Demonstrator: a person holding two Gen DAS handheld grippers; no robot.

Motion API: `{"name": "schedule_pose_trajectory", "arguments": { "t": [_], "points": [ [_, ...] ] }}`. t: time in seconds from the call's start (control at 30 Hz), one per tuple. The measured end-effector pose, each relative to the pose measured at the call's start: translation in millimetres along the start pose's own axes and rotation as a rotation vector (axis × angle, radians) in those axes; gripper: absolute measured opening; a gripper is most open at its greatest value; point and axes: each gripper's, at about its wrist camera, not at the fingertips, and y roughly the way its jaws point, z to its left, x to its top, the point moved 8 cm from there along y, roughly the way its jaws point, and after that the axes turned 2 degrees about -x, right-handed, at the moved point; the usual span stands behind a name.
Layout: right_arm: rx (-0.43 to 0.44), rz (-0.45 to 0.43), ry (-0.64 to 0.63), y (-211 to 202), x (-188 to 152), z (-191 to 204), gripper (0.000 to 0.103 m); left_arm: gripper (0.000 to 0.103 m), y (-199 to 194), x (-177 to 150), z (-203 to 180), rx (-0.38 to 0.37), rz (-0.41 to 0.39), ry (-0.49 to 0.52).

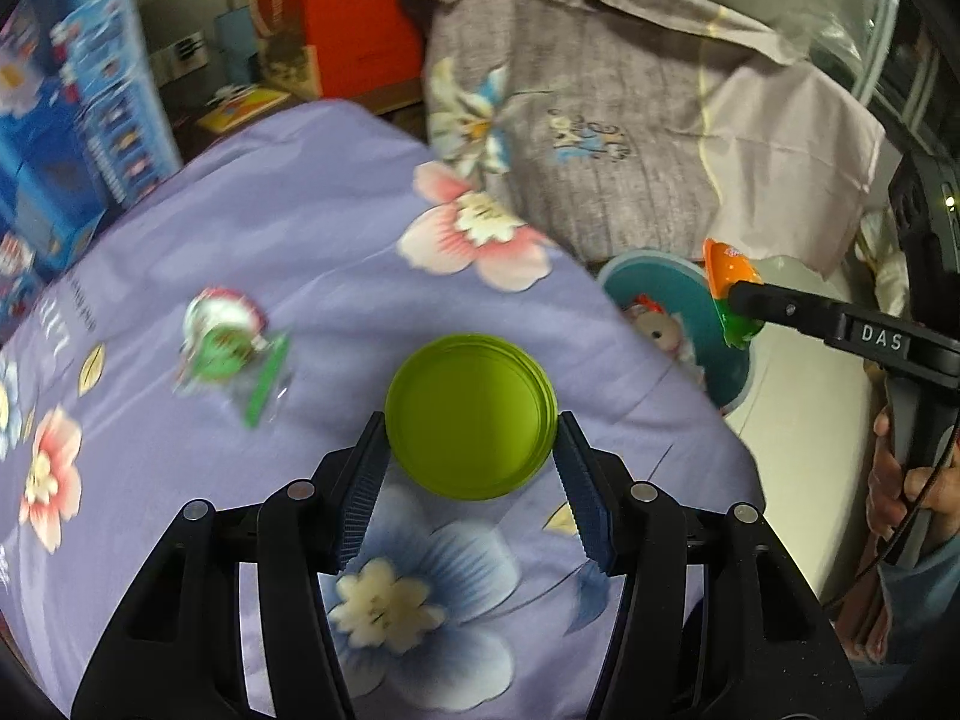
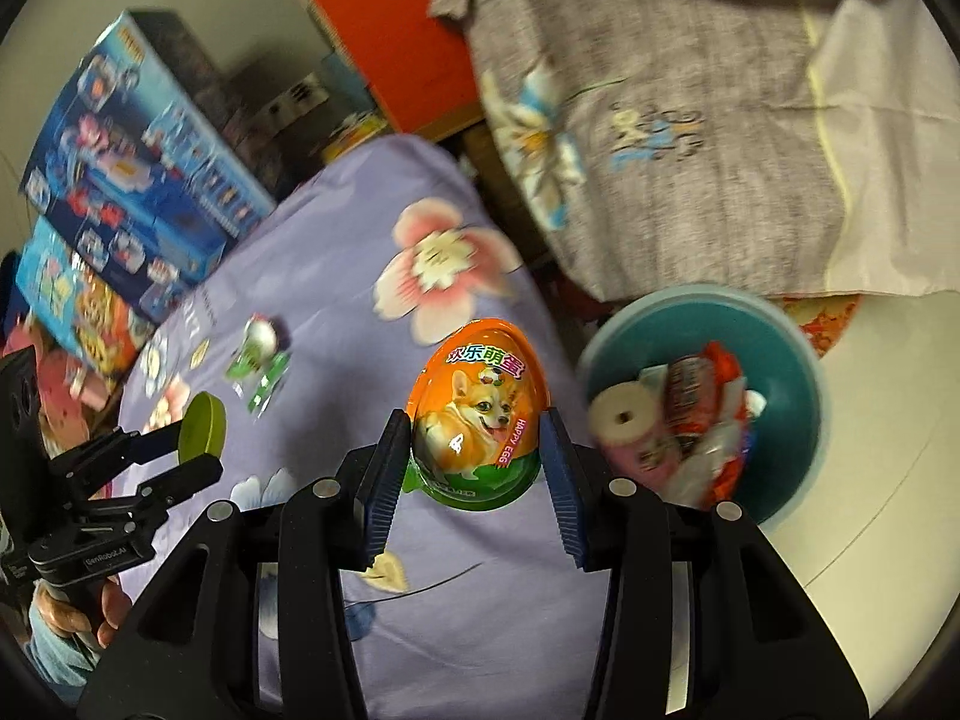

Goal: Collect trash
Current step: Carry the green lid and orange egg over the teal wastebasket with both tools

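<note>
Right gripper [image 2: 474, 450] clamps the egg pack [image 2: 477, 414] upright over the bed's right edge; the bin [image 2: 798, 360] lies just to its right. Left gripper [image 1: 471, 450] grips the green lid [image 1: 471, 414], farther off.

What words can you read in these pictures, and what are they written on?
"欢乐萌蛋" on the orange egg wrapper, above the corgi.
"HAPPY EGGS" down the same wrapper's side.
"DAS" on the right gripper, in the left wrist view.
"GenRobot.AI" on the left gripper, small but just readable.
Blue toy boxes: print too blurred to read.
Red packet in the teal bowl: too blurred.
Green lid: no text.
</note>
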Motion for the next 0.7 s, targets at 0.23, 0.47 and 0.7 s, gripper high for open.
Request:
{"name": "schedule_pose_trajectory", "arguments": {
  "t": [0.23, 0.47, 0.7],
  "points": [
    [-0.027, -0.053, 0.038, -23.7, 17.7, -48.5, 0.043, 0.057, 28.3, 26.3, -50.7, -0.033, 0.032, 0.071],
    [-0.07, -0.076, 0.104, -42.0, 20.8, -103.6, 0.043, 0.057, 56.6, 47.2, -101.0, -0.079, 0.056, 0.125],
    [-0.097, -0.053, 0.163, -42.1, 16.4, -143.2, 0.043, 0.057, 89.1, 58.8, -140.6, -0.118, 0.095, 0.17]
  ]
}}
